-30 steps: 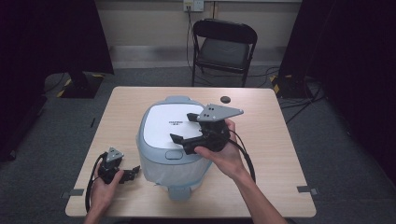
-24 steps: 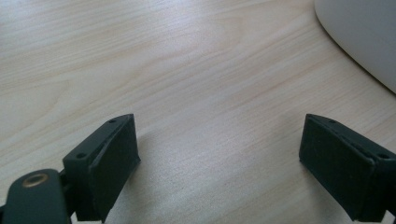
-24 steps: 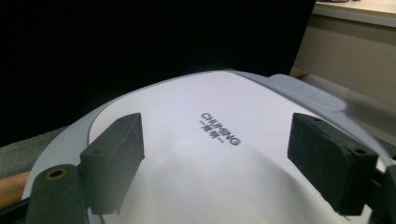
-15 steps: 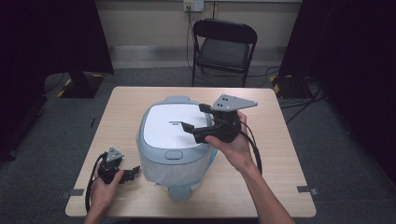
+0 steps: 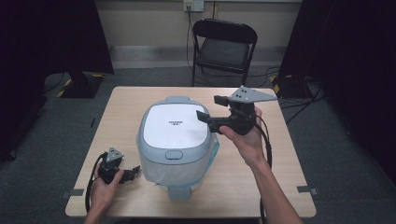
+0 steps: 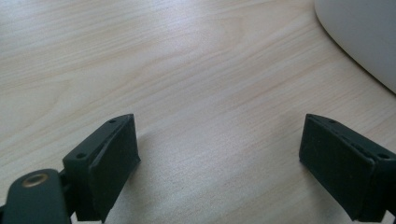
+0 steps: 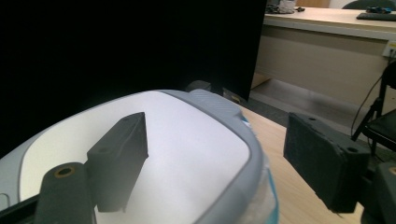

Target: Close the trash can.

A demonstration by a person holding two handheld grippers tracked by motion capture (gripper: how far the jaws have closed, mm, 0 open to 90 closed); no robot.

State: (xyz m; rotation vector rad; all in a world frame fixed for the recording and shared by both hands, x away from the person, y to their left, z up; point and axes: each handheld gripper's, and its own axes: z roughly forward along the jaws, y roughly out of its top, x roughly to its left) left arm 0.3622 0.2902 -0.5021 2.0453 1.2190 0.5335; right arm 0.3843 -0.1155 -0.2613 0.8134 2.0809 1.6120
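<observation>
Two hand-held grippers in play, one rice cooker, one bench, one folding chair.

Nearest the camera: left hand-held gripper (image 5: 134, 171) down low at the front left of the bench (image 5: 289, 186), gripped in the left hand (image 5: 105, 184), jaws spread wide with nothing between them. Same story up close in the left gripper view (image 6: 219, 163): two black pads wide apart over bare wood grain, with a pale curved bit of the cooker's body (image 6: 364, 32) in the top right corner, close but not touching.

Next up, dead centre on the bench: one rice cooker (image 5: 175, 133), grey-blue body, white lid panel, lid down, one latch button at its front edge. Looks like thin plastic wrap bunched around the lower body.

Just past that, on the right: right hand-held gripper (image 5: 210, 112) held up in the air by the right hand (image 5: 245, 137), grey three-cornered plate on top, jaws pointing left at the cooker's back right corner. Also wide open, holding nothing. In the right gripper view (image 7: 215, 163), one jaw sits over the white lid (image 7: 177, 154), the other out past the rim over the wood. Can't tell whether the near jaw actually touches the lid.

Farthest back: one black folding chair (image 5: 223, 46) on the grey floor behind the bench, against a beige wall.
</observation>
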